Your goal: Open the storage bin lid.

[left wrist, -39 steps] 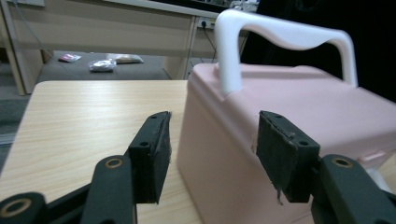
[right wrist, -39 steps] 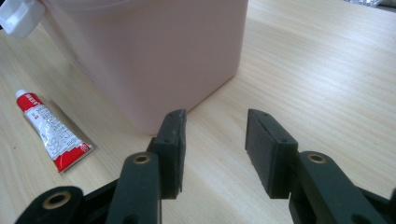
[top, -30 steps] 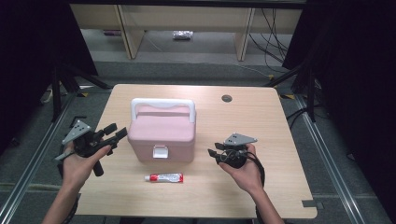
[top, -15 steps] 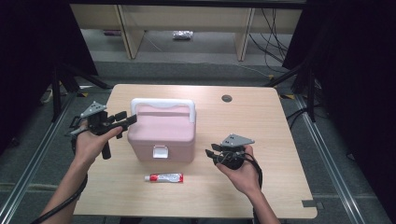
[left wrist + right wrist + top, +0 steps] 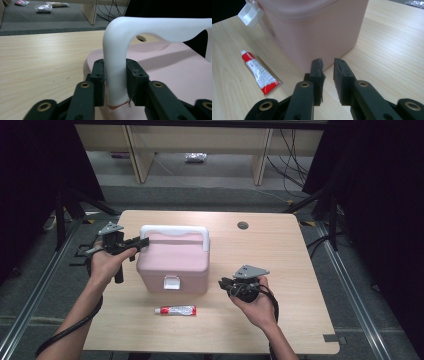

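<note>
One grip made: we are clamping the handle (image 5: 117,72) with our left claw (image 5: 115,85), just closing; right claw (image 5: 328,75), narrowing on nothing, waiting beside the box (image 5: 175,262), latch (image 5: 171,282) not yet opened.

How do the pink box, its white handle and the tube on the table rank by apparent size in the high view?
1. pink box
2. white handle, spanning almost the box's width
3. red-and-white tube, clearly the smallest

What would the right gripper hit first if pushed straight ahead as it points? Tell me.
Most likely the pink box: the right gripper points at its near corner, jaws narrowly apart with nothing between them. The tube lies off to the side.
</note>
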The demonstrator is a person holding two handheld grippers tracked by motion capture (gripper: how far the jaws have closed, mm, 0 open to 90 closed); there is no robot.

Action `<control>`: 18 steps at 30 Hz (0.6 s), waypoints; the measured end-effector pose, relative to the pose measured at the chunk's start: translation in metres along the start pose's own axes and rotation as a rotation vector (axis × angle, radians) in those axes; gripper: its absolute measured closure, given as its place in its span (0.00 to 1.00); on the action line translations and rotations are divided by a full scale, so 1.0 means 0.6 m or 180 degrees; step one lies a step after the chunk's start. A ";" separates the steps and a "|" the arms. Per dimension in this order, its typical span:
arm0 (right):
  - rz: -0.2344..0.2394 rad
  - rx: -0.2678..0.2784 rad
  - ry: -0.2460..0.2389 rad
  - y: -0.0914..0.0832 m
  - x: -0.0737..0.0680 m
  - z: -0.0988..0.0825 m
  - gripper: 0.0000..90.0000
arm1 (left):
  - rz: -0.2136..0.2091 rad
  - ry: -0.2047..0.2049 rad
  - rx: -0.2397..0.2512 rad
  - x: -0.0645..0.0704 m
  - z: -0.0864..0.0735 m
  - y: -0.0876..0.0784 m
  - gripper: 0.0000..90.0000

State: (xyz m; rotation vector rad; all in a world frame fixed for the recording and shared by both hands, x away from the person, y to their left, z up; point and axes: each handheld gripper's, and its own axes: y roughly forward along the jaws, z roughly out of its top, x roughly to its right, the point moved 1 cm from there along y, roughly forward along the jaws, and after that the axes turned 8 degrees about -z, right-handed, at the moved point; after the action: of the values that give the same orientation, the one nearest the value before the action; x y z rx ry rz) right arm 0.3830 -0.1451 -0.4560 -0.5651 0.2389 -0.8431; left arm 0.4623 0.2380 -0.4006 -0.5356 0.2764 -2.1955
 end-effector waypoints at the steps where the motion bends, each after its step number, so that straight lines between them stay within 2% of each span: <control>1: 0.0000 0.0000 0.0000 0.000 0.000 0.000 0.88 | 0.0023 -0.0006 0.0005 0.001 0.001 0.001 0.79; 2: -0.0003 0.0003 -0.0008 0.000 -0.001 0.001 0.89 | 0.0034 -0.0033 0.0008 0.002 0.001 0.001 0.79; 3: 0.0010 0.0004 0.0005 0.000 -0.003 0.002 0.90 | 0.0043 0.0017 0.0017 -0.001 0.003 0.001 0.80; 4: 0.0029 0.0026 0.0029 0.001 -0.004 0.004 0.91 | 0.0031 -0.0003 0.0037 -0.002 0.003 0.002 0.80; 5: 0.0044 0.0016 0.0062 0.001 -0.007 0.005 0.92 | 0.0037 -0.0125 0.0019 0.002 0.002 0.001 0.81; 6: 0.0028 0.0043 0.0001 0.000 -0.005 0.009 0.94 | 0.0040 -0.0169 0.0010 0.003 0.003 0.000 0.81; 7: 0.0039 0.0065 -0.0017 0.001 -0.005 0.011 0.96 | 0.0027 -0.0148 0.0008 0.002 0.005 0.000 0.81; 9: 0.0049 0.0090 0.0011 0.002 -0.007 0.013 0.97 | 0.0029 -0.0186 -0.0011 0.003 0.007 0.000 0.81; 10: 0.0113 0.0090 0.0056 0.002 -0.010 0.017 0.99 | 0.0029 -0.0218 -0.0042 0.003 0.010 0.000 0.81; 12: 0.0062 0.0130 0.0011 0.000 -0.011 0.022 1.00 | 0.0029 -0.0251 -0.0039 0.003 0.012 0.000 0.81; 13: 0.0130 0.0051 0.0132 -0.003 -0.017 0.024 1.00 | 0.0039 -0.0278 -0.0059 0.003 0.014 -0.001 0.81; 14: 0.0130 0.0051 0.0132 -0.003 -0.017 0.024 1.00 | 0.0032 -0.0297 -0.0061 0.003 0.016 -0.001 0.81; 16: 0.0111 0.0113 0.0009 -0.002 -0.015 0.030 1.00 | 0.0029 -0.0325 -0.0059 0.003 0.020 0.000 0.81; 18: 0.0182 0.0093 0.0081 -0.002 -0.021 0.037 1.00 | 0.0045 -0.0349 -0.0099 0.003 0.026 -0.001 0.81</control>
State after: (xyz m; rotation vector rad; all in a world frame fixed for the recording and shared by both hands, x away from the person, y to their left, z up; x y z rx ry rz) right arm 0.3833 -0.1278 -0.4374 -0.5182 0.2645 -0.7977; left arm 0.4680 0.2366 -0.3860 -0.6667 0.2552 -2.1430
